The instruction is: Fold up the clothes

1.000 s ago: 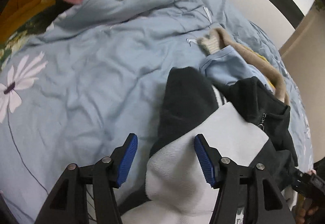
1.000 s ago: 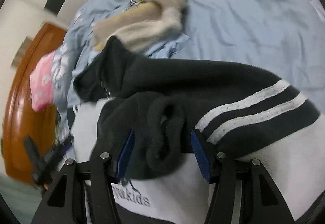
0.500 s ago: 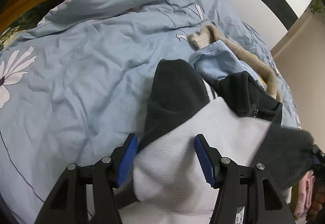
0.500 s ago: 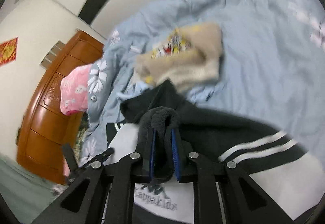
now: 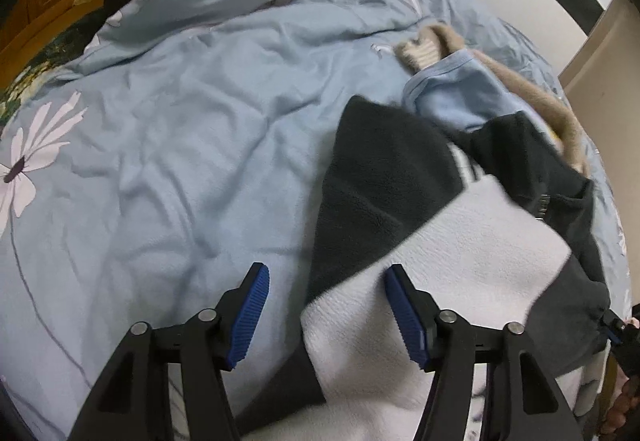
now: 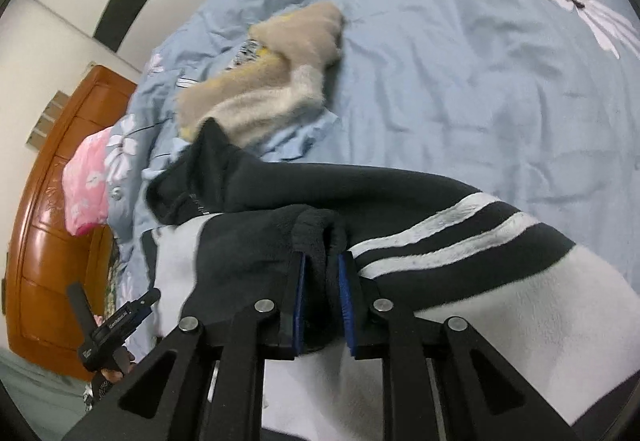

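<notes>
One sleeve pinched in right hand-held gripper.

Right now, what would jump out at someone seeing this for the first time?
A black-and-white fleece jacket sprawls across a pale blue flowered bedspread. The right gripper pinches a dark fold of it, while the left gripper hangs open over its edge. A fuzzy beige garment lies beyond.

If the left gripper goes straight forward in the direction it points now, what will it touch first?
Most likely the black and white fleece jacket. The left gripper is open, and the jacket's white edge already lies between its fingers, the black sleeve just beyond. Depth is unclear, so it might pass above the cloth and meet the blue duvet.
</notes>
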Demonstrator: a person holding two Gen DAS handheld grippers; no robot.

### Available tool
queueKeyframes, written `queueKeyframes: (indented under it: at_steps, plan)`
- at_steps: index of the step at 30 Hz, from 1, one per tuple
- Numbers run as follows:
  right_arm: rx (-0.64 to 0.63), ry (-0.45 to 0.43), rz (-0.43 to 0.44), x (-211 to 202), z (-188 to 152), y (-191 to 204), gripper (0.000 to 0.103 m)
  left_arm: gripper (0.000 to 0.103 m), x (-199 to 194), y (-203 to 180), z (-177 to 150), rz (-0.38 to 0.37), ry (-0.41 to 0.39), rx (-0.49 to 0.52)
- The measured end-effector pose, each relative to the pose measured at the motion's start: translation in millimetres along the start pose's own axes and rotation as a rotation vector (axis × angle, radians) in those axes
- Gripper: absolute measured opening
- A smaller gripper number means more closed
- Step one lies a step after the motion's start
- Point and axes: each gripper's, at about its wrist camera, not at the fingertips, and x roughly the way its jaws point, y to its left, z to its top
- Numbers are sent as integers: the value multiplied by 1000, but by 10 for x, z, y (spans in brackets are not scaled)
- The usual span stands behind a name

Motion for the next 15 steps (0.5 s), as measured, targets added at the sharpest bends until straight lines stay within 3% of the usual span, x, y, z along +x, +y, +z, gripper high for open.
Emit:
queueKeyframes:
  at_steps: [2, 5, 9, 12, 15]
  plan:
    - [-31, -48, -21, -222, -56, 63, 20, 64, -157, -29, -29, -18, -13, 5]
    - [-57, -117, -48, -731, -286, 47, 29, 64, -358, -70, -147, -41, -20, 3]
    - [-16, -186, -72, -1397, -806, -225, 54, 64, -623, -125, -308, -71, -29, -1]
    - [155, -223, -156, -1839, -1323, -816, 56, 64, -822, -166, -428, -93, -36, -3]
    - [449, -249, -228, -2151, -1860, -1604, 57, 64, -987, -213, -524, -110, -42, -2]
